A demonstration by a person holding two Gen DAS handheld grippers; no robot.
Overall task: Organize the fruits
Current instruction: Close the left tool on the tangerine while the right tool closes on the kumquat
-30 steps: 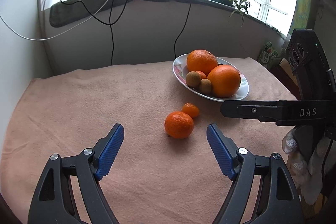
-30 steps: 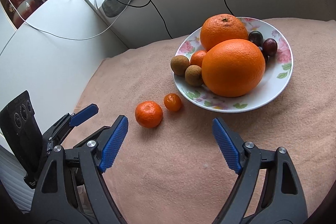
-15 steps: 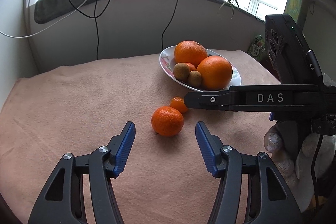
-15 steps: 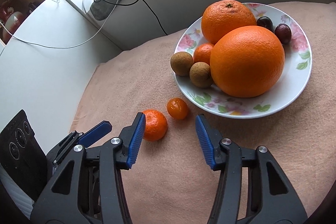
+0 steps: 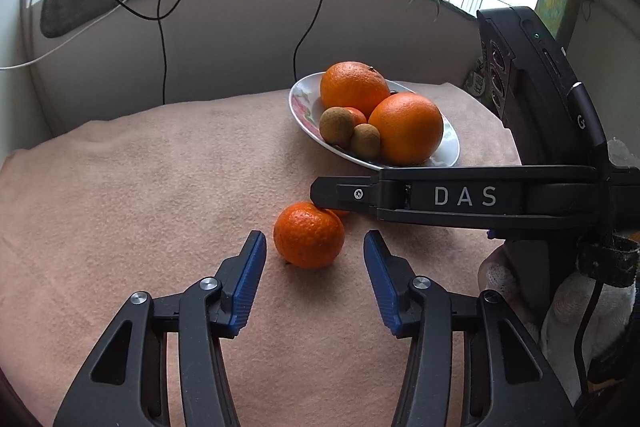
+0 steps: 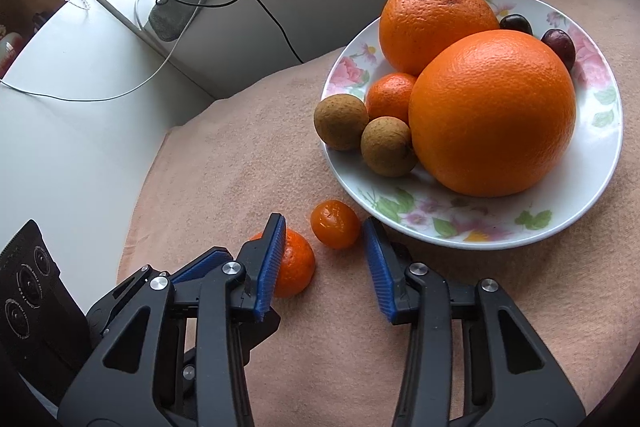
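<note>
Jaws narrowing, pads not yet touching: left gripper [image 5: 315, 281] bracketing mandarin [image 5: 309, 235], right gripper [image 6: 324, 265] bracketing kumquat [image 6: 335, 224], both lying mid-blanket [image 5: 132, 195] just beside plate [image 6: 600, 155], lining up for pickup.

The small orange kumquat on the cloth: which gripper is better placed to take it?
Right. The right gripper frames the small orange kumquat between open, closing jaws; the left gripper faces the bigger round tangerine instead.
</note>
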